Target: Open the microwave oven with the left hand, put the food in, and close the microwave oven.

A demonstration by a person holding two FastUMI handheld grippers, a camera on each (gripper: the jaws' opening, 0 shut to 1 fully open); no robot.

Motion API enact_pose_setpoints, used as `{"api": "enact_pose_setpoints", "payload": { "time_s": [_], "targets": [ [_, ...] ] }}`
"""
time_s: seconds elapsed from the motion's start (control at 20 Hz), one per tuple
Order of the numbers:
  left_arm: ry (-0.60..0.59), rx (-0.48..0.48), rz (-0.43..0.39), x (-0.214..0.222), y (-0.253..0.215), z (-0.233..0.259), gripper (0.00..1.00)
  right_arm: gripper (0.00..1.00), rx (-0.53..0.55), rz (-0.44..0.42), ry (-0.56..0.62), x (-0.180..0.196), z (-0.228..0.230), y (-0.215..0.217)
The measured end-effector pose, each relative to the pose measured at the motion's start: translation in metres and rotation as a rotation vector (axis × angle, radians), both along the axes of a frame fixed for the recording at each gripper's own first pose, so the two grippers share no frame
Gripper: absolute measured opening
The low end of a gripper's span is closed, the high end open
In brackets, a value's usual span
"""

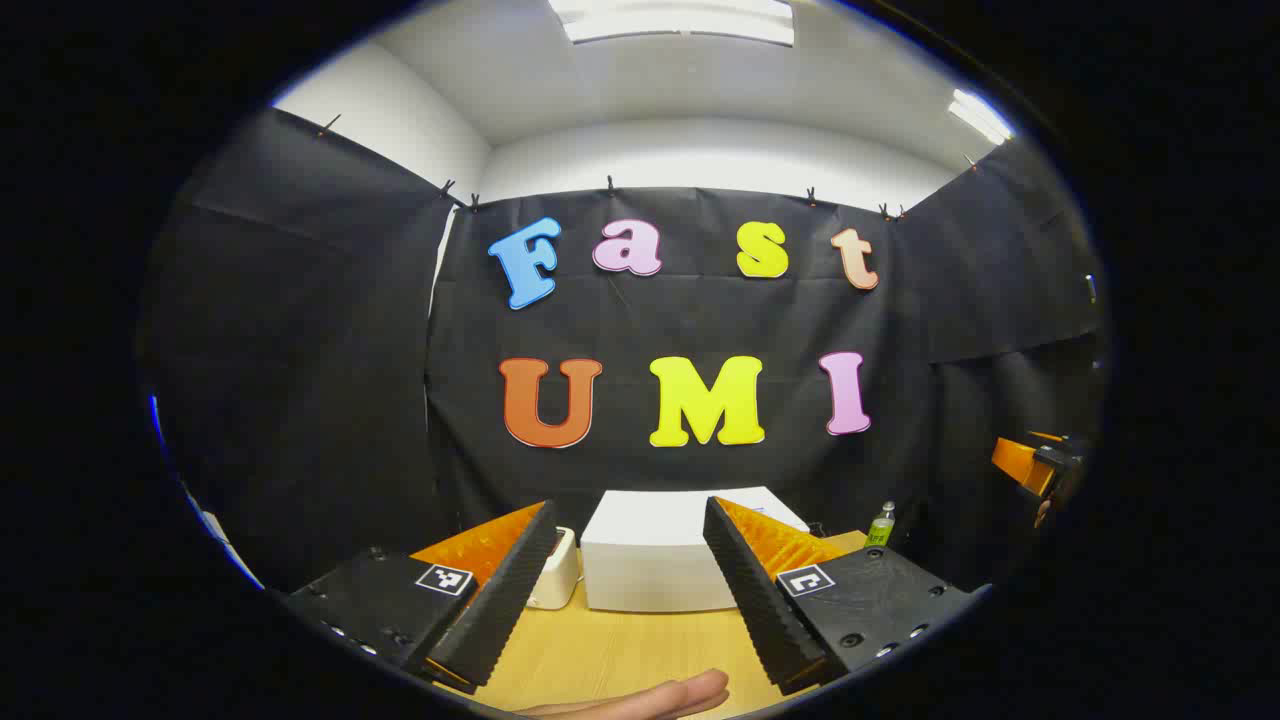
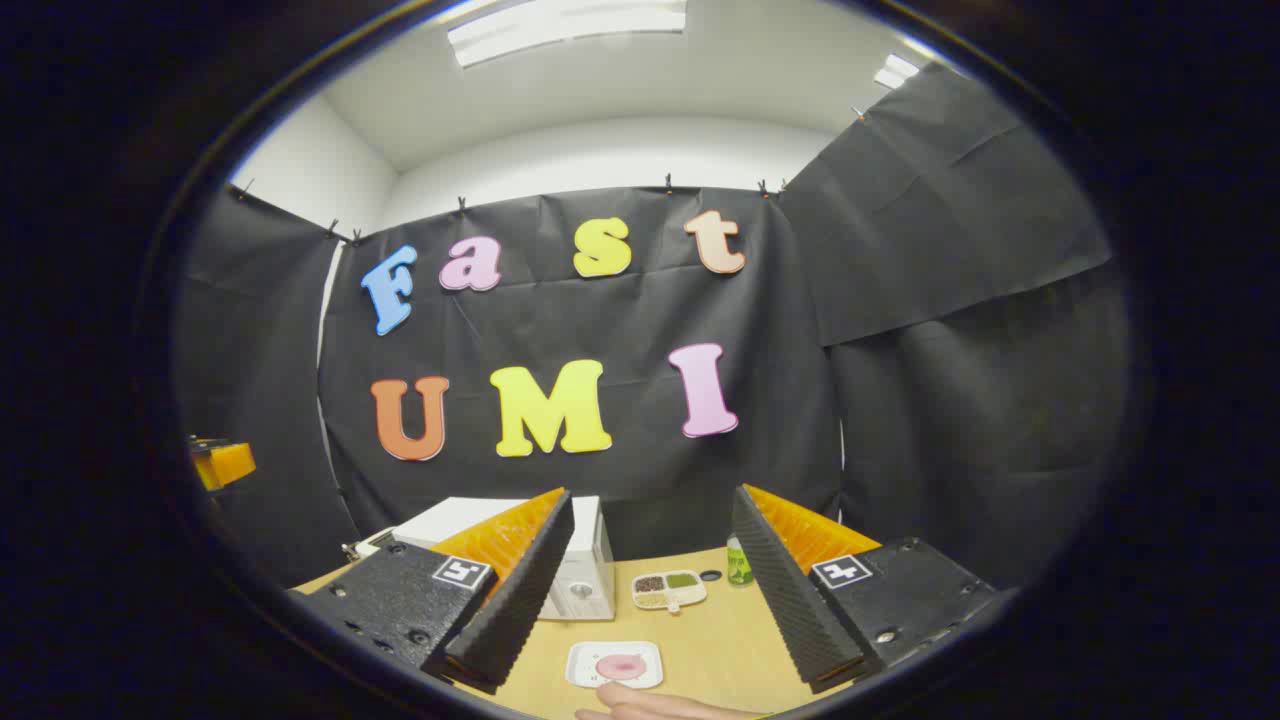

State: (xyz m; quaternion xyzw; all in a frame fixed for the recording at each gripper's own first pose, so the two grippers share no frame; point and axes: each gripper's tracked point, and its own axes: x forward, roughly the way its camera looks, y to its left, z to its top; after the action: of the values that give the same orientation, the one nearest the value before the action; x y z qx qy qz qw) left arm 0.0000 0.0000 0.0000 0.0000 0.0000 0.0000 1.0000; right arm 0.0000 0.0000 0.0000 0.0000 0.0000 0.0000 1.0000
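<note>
The white microwave oven (image 1: 655,555) stands at the back of the wooden table, door closed, straight ahead between my left gripper's fingers; it also appears in the right gripper view (image 2: 585,565). My left gripper (image 1: 628,590) is open and holds nothing, well short of the oven. A white square plate with pink food (image 2: 616,664) lies near the table's front. My right gripper (image 2: 648,600) hangs above it, open and empty. The other gripper (image 1: 1035,465) shows at the far right of the left gripper view.
A small white appliance (image 1: 556,570) sits left of the oven. A divided dish of grains (image 2: 669,590), a small dark lid (image 2: 711,576) and a green bottle (image 2: 739,562) stand right of it. A person's fingers (image 1: 650,695) rest on the wooden table (image 1: 620,645) at the front edge.
</note>
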Motion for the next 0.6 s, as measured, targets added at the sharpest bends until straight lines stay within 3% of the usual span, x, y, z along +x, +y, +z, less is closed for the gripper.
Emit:
{"api": "enact_pose_setpoints", "payload": {
  "time_s": [0.35,0.4,0.45,0.6],
  "targets": [
    [0.018,0.031,-0.022,0.002,-0.005,-0.009,0.95,0.94,0.013,0.016,-0.019,-0.003,0.004,-0.004],
    [0.024,0.032,-0.02,0.003,-0.005,-0.01,0.95,1.0,0.013,0.01,-0.019,-0.003,0.003,-0.006],
    [0.024,0.031,-0.018,0.003,-0.003,-0.011,0.94,0.94,0.013,0.011,-0.02,-0.003,0.004,-0.005],
    [-0.003,0.001,0.028,0.001,0.008,-0.006,0.94,0.94,0.002,0.024,-0.02,-0.003,0.004,-0.002]
  ]
}}
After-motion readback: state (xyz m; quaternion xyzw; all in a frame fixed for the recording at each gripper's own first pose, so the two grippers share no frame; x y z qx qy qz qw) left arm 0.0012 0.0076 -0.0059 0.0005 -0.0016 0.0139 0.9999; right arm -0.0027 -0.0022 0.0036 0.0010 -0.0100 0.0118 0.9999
